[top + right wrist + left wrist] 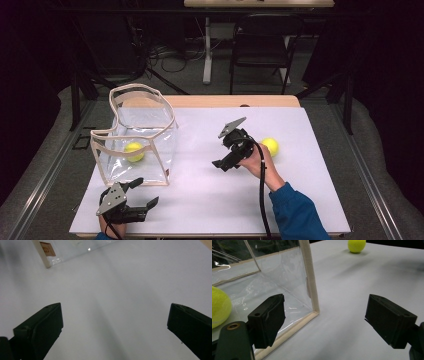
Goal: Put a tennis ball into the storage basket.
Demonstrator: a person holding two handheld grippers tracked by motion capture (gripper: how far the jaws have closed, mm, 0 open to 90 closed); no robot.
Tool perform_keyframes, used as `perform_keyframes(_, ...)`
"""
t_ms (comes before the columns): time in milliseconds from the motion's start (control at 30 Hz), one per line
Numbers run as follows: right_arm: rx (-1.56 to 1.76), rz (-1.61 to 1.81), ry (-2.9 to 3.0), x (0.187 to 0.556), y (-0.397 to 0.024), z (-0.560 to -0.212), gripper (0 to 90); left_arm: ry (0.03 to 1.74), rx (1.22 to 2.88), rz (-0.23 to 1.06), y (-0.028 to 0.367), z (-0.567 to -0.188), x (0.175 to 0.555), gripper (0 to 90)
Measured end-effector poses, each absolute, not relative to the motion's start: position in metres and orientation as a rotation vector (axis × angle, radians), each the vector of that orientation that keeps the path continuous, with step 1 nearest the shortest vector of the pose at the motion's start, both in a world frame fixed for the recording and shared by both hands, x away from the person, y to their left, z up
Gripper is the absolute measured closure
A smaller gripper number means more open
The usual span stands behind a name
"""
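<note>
1. The clear bag (137, 137) stands on the white table (210, 200) at my left, and it looks soft. If my left gripper (139, 192) bumps its near corner, I judge it could tip or slide and roll out the ball inside (134, 151).
2. The loose ball (270, 146) lies just behind my right hand (252, 159). A clumsy turn of the wrist could knock it toward the table's right edge.
3. My right gripper (223, 165) points toward the bag, with its jaws spread wide, holding and touching nothing.
4. My left gripper's jaws also gape wide, near the bag's corner, gripping nothing.
</note>
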State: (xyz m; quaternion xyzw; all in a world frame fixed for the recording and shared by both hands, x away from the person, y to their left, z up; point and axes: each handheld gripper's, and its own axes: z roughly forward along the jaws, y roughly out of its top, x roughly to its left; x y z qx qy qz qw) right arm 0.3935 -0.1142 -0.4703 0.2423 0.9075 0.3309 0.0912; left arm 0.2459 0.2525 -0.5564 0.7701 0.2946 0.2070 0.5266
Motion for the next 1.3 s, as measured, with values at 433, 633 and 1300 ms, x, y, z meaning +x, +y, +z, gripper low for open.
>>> perform_keyframes(433,0.781,0.981,2.704,0.388,-0.131,-0.494,0.0,0.703,1.847,0.498,0.252,-0.556,0.246,15.9)
perform_keyframes(633,0.808,0.98,2.7,0.382,-0.14,-0.499,0.0,0.699,1.846,0.499,0.252,-0.556,0.245,15.9)
perform_keyframes(1300,0.86,0.945,2.668,0.375,-0.165,-0.502,0.0,0.698,1.847,0.508,0.252,-0.555,0.243,15.9)
